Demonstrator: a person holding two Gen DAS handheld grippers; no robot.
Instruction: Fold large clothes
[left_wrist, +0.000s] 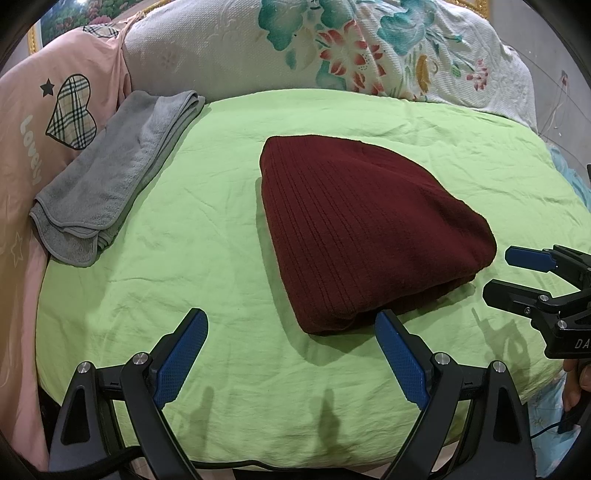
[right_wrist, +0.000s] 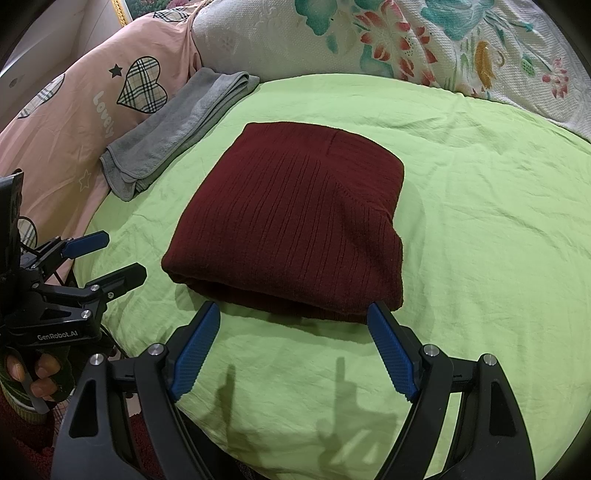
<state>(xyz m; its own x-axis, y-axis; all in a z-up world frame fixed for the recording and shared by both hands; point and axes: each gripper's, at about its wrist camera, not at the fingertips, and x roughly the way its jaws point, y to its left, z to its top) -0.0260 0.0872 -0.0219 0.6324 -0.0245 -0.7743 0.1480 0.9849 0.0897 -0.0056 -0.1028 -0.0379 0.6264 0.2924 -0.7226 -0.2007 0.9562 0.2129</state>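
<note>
Sweater (left_wrist: 365, 229) folded, both claws (left_wrist: 291, 328) (right_wrist: 293, 317) spread, hovering

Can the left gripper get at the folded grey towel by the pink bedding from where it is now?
Probably yes. The left gripper hangs open and empty over the green sheet, and only bare sheet lies between it and the grey towel; the dark red knit sits off to the other side.

The folded sweater (right_wrist: 291, 218) lies in the middle of the bed sheet (right_wrist: 480, 221). A folded towel (right_wrist: 177, 129) lies to its left, with a quilt (right_wrist: 66, 122) further left and pillows (right_wrist: 369, 37) behind.
</note>
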